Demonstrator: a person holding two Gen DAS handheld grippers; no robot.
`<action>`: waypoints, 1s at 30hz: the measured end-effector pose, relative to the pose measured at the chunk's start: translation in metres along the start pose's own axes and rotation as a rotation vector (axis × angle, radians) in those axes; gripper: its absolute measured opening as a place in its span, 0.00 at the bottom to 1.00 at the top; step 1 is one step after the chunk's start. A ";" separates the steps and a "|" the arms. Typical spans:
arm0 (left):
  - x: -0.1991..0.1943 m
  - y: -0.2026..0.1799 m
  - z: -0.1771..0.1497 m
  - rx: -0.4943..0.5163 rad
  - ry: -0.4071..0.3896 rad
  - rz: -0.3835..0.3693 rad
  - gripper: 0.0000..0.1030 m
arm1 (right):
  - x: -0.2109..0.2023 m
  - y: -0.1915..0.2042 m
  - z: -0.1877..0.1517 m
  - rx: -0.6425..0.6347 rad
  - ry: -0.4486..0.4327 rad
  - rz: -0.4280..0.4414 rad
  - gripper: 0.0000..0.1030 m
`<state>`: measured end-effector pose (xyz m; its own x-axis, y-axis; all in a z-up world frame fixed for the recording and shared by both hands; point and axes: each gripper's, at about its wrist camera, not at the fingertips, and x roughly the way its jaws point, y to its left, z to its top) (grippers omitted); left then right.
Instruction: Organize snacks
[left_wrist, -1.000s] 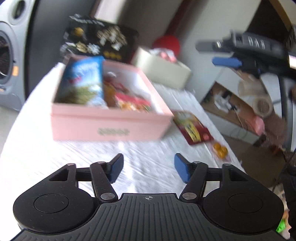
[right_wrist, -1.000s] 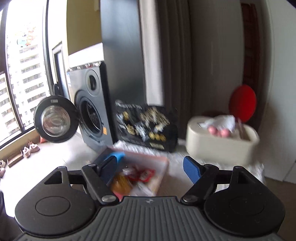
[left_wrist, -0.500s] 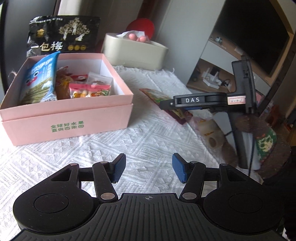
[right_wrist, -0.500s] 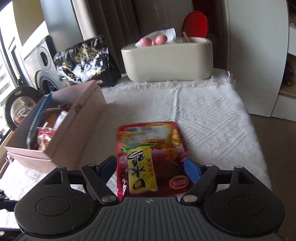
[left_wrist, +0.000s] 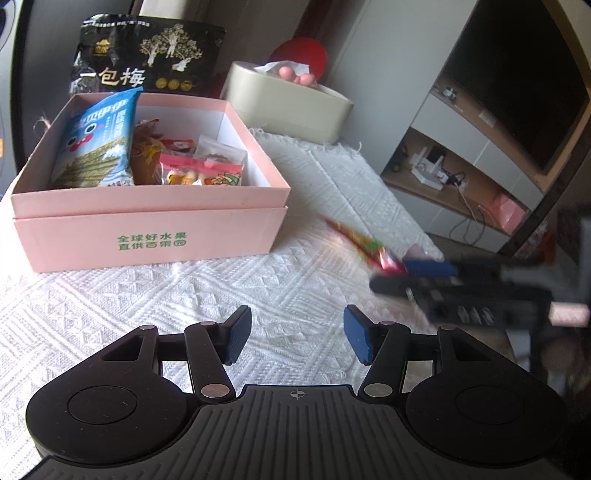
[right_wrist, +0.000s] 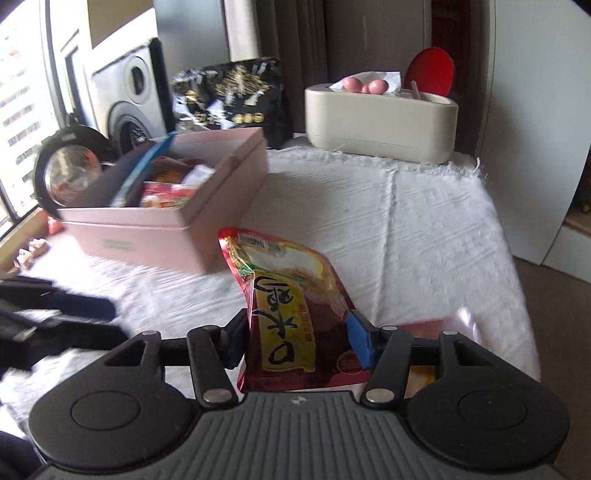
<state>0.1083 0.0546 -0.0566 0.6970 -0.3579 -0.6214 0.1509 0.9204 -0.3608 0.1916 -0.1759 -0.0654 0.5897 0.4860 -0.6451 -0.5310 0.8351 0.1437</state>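
While the right claw (right_wrist: 297, 341) closes on the red snack packet (right_wrist: 291, 295) near the counter's right edge, it should grip firmly before lifting toward the pink box (right_wrist: 177, 229); the left claw (left_wrist: 297, 339) waits open, empty.

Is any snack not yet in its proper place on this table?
Yes. One red snack packet is outside the pink box that holds the other snacks. It stands tilted off the white cloth, between the closing jaws of the right gripper.
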 end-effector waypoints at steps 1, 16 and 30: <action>-0.002 0.001 0.001 -0.008 -0.009 -0.006 0.59 | -0.007 0.005 -0.005 0.002 0.002 0.032 0.60; -0.002 -0.009 -0.006 -0.030 0.072 -0.051 0.59 | -0.014 -0.079 -0.015 0.246 -0.091 -0.175 0.79; 0.005 -0.042 -0.011 0.133 0.085 -0.004 0.59 | -0.016 -0.009 -0.034 0.100 -0.028 0.080 0.45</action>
<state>0.0980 0.0125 -0.0518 0.6354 -0.3684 -0.6786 0.2493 0.9296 -0.2713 0.1665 -0.2002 -0.0825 0.5651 0.5581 -0.6076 -0.5148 0.8140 0.2690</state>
